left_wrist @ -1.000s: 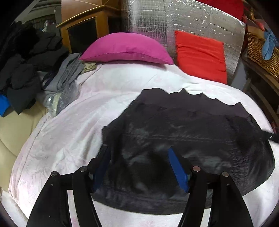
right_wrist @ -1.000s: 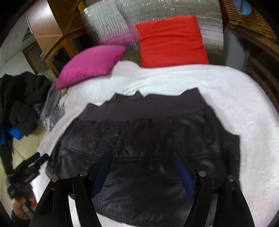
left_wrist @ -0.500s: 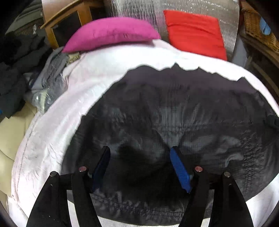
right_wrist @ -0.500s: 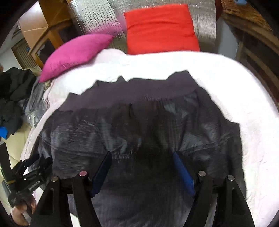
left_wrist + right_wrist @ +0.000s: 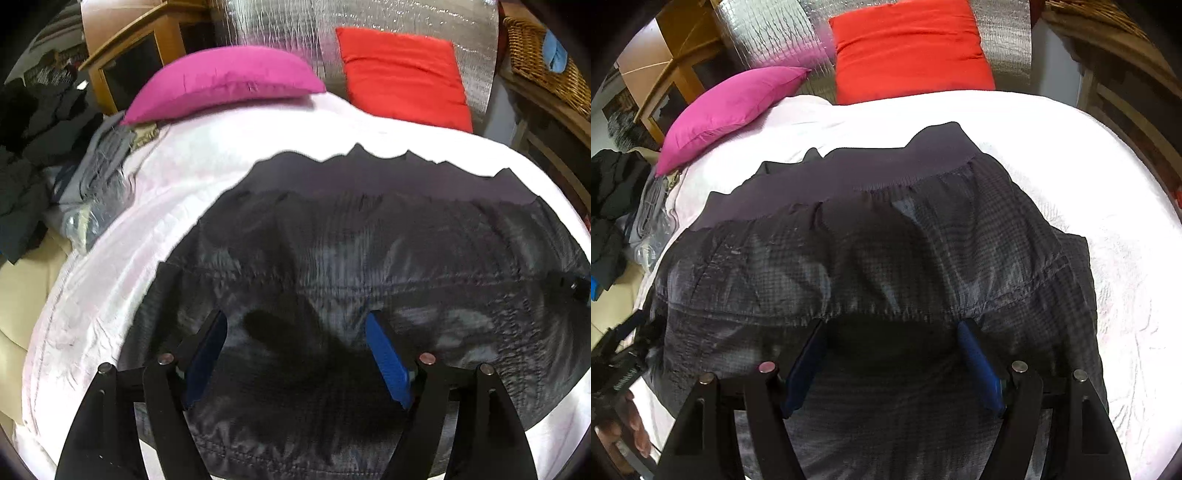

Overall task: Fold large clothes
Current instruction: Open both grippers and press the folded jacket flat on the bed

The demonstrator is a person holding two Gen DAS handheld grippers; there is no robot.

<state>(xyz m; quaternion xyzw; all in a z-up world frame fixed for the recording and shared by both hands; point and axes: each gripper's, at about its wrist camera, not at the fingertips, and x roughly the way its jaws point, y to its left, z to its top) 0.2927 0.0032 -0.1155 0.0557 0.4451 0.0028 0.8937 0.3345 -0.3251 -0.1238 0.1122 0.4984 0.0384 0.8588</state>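
Note:
A large dark grey checked garment [image 5: 369, 258] with a plain ribbed band [image 5: 849, 173] at its far edge lies spread flat on the white bed cover [image 5: 110, 258]. My left gripper [image 5: 297, 325] is open, close above the near left part of the garment, holding nothing. My right gripper [image 5: 892, 332] is open, close above the near middle of the garment [image 5: 886, 258], at a gathered seam, holding nothing. The left gripper and hand also show at the left edge of the right wrist view [image 5: 620, 369].
A magenta pillow [image 5: 225, 85] and a red cushion [image 5: 402, 74] lie at the head of the bed against a silver foil panel [image 5: 288, 37]. Dark clothes [image 5: 26, 147] are piled left of the bed. A wicker basket [image 5: 539, 55] stands at the right.
Both grippers have moved forward and down towards the garment, which now fills more of each view. Both stay open.

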